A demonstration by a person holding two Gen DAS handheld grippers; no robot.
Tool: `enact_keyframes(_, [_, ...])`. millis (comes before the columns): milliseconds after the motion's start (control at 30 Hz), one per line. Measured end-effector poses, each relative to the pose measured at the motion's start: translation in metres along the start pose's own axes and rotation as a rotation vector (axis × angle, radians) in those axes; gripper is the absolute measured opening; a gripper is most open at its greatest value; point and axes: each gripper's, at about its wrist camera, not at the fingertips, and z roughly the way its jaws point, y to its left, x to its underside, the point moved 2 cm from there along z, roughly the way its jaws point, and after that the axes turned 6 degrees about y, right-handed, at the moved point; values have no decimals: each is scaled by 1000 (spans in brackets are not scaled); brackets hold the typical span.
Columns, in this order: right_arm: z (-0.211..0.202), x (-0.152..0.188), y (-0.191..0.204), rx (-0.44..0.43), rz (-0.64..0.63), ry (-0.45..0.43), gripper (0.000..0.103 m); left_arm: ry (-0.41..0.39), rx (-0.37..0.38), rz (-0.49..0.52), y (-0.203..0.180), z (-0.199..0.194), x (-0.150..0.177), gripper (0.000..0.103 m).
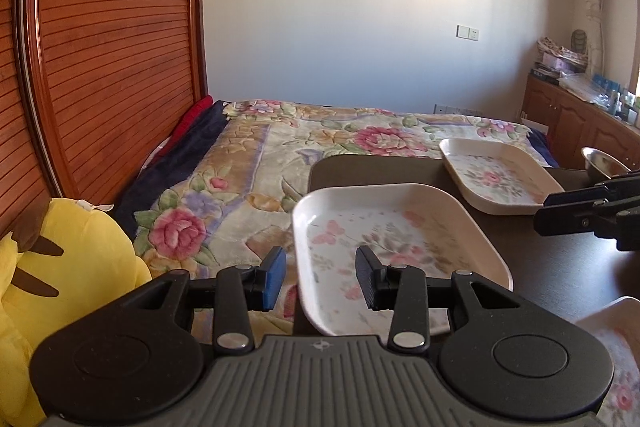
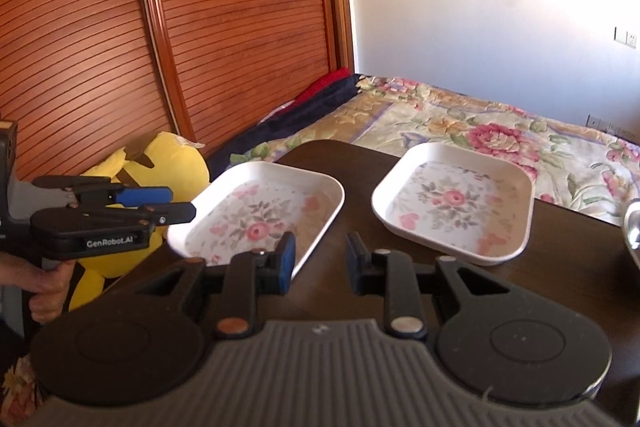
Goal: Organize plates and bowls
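Observation:
Two white square plates with a flower print lie on a dark table. My left gripper is open, and its jaws straddle the left rim of the near plate: the blue pad is outside and the black finger is over the inside. In the right wrist view that left gripper sits at the left edge of the same plate. My right gripper is open by a narrow gap with nothing in it, over the table in front of both plates. The second plate lies to the right. A steel bowl stands at the table's far right.
A third flowered plate shows at the bottom right corner. The table stands over a bed with a floral blanket. A yellow plush toy lies to the left by the slatted wooden headboard. A person's hand holds the left gripper.

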Motion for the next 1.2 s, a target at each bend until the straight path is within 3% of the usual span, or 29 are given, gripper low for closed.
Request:
enact_keyframes(233, [23, -10, 2, -10, 4, 42, 36, 8, -3, -12, 10, 15, -4, 42])
enact_keyframes(833, [74, -15, -3, -38, 39, 187, 33, 41, 27, -45, 18, 34, 3, 39])
enact_keyframes(1200, [75, -12, -4, -65, 47, 198, 19, 64, 60, -53, 13, 28, 6, 17])
